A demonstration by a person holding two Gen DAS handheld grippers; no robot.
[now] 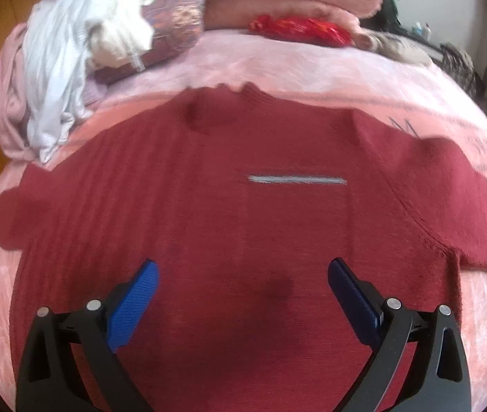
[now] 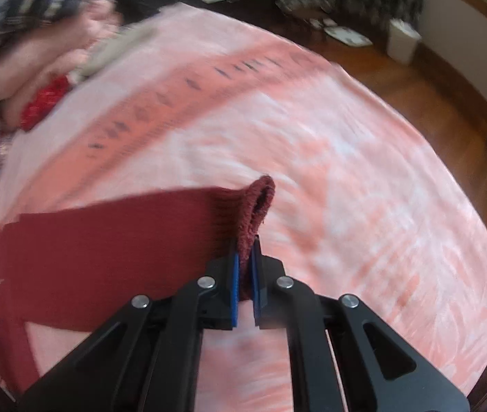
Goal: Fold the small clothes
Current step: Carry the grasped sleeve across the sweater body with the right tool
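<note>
The left gripper (image 1: 242, 271) hangs over the red sweater (image 1: 209, 206) spread on the pink bed (image 1: 312, 68), its fingers (image 1: 133, 305) wide apart and empty. The right gripper (image 2: 246, 257) pinches the sweater's cuff (image 2: 258, 202), fingers (image 2: 234, 292) clamped.

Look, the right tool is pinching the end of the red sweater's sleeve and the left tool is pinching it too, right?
Not quite. The right tool does pinch the red sweater's sleeve cuff, but the left wrist view shows the left tool open above the sweater, holding nothing.
</note>
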